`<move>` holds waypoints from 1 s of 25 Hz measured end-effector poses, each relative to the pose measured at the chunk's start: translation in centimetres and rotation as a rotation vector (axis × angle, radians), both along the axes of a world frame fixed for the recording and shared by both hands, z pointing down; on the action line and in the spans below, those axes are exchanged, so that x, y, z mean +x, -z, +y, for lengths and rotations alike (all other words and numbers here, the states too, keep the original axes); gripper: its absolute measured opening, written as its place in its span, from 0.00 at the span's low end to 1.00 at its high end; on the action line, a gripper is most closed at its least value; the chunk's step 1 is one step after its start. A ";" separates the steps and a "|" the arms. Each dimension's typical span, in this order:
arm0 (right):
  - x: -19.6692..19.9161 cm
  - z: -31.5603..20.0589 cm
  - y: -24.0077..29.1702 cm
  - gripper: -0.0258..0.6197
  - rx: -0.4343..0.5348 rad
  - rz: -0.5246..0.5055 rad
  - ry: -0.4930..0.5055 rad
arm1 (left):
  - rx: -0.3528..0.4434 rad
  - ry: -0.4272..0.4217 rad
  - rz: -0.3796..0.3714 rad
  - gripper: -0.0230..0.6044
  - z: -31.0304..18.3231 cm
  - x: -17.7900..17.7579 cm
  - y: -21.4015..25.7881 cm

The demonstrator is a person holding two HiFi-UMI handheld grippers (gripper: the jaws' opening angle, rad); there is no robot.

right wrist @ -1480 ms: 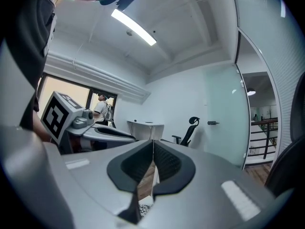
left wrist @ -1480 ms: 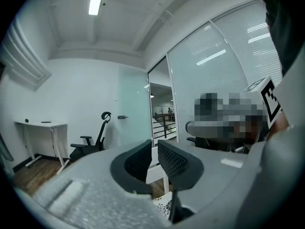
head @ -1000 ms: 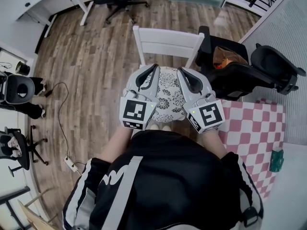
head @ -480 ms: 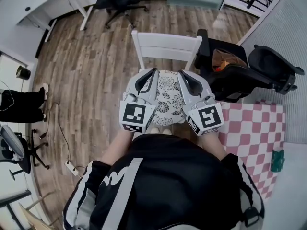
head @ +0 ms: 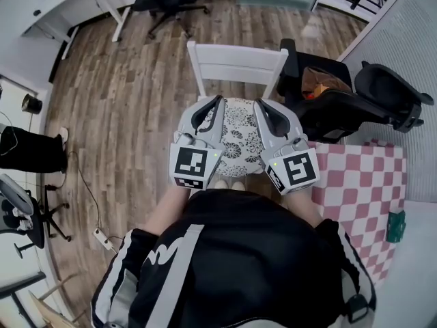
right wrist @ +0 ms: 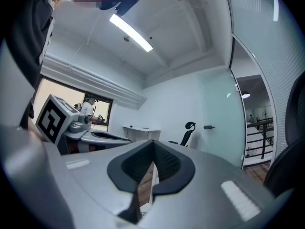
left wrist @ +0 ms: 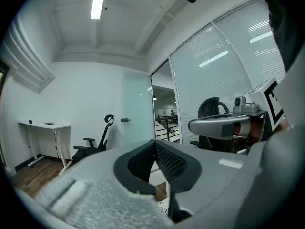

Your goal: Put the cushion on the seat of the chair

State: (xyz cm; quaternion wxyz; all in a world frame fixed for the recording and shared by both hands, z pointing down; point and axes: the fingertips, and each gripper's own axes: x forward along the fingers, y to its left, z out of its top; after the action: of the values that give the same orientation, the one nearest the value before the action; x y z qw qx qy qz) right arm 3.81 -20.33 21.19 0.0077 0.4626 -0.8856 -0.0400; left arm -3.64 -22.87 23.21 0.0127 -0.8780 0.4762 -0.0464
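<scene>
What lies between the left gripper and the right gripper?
The cushion, lying on the chair, fills the gap between the left gripper and the right gripper; the head view shows it.

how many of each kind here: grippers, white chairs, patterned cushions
grippers: 2 (left gripper, right gripper)
white chair: 1
patterned cushion: 1
total: 4
</scene>
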 end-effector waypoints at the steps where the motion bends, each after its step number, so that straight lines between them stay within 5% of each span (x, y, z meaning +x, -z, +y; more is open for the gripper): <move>1: -0.2 0.0 0.1 0.04 0.006 0.006 0.001 | 0.000 -0.001 0.005 0.04 0.1 -0.1 0.0; 25: -0.3 0.6 0.5 0.04 0.014 -0.030 0.003 | 0.035 -0.025 0.017 0.04 0.5 0.1 1.0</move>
State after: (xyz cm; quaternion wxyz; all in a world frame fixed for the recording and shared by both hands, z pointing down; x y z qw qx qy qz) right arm 3.47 -19.69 20.71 -0.0087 0.4617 -0.8861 -0.0391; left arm -3.57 -22.34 22.19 0.0247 -0.8840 0.4658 -0.0307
